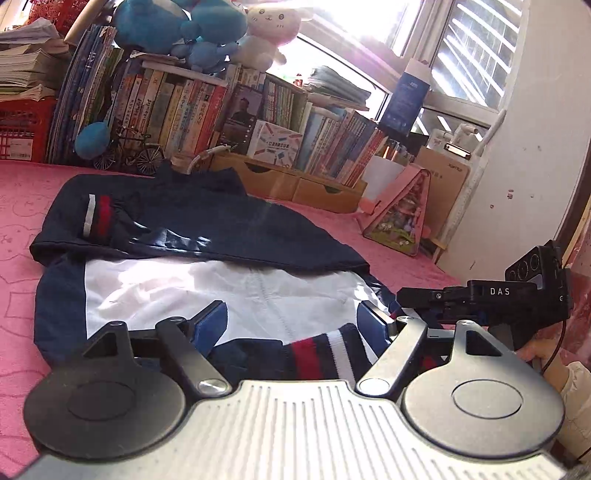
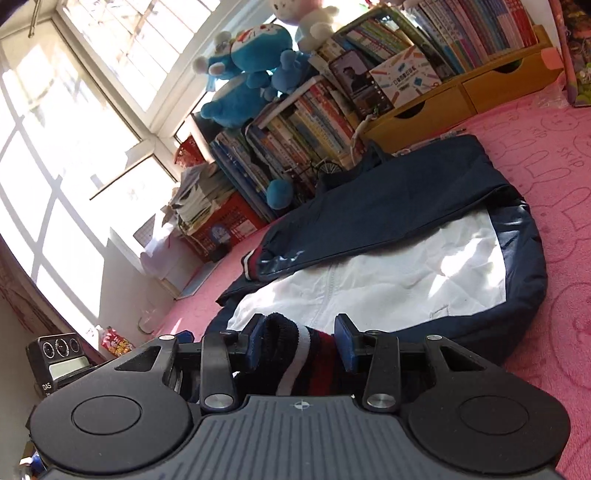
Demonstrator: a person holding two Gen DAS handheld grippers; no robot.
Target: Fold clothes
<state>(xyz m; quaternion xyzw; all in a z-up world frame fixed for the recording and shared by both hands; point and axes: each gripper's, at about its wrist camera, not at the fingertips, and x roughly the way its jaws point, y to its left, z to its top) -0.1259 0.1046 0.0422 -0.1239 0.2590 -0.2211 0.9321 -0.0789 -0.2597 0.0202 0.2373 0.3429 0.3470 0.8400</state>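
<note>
A navy and white jacket (image 1: 221,280) lies flat on the pink cover, one sleeve with a striped cuff (image 1: 98,218) folded across its chest. My left gripper (image 1: 293,319) stands wide at the jacket's near edge. Its blue pads (image 1: 216,321) bracket a raised bunch of the red, white and navy ribbed band (image 1: 321,354), which fills the gap between them. My right gripper (image 2: 302,339) is narrower and is shut on a bunched piece of the same striped band (image 2: 299,358). Beyond it the jacket (image 2: 388,273) spreads out with its white panel facing up.
Rows of books (image 1: 177,110), plush toys (image 1: 177,26) and wooden drawers (image 1: 295,184) line the far edge below a bright window. A pink triangular box (image 1: 402,218) stands at the right by the wall. A red crate (image 2: 225,225) sits beside the books. Pink cover (image 2: 554,184) surrounds the jacket.
</note>
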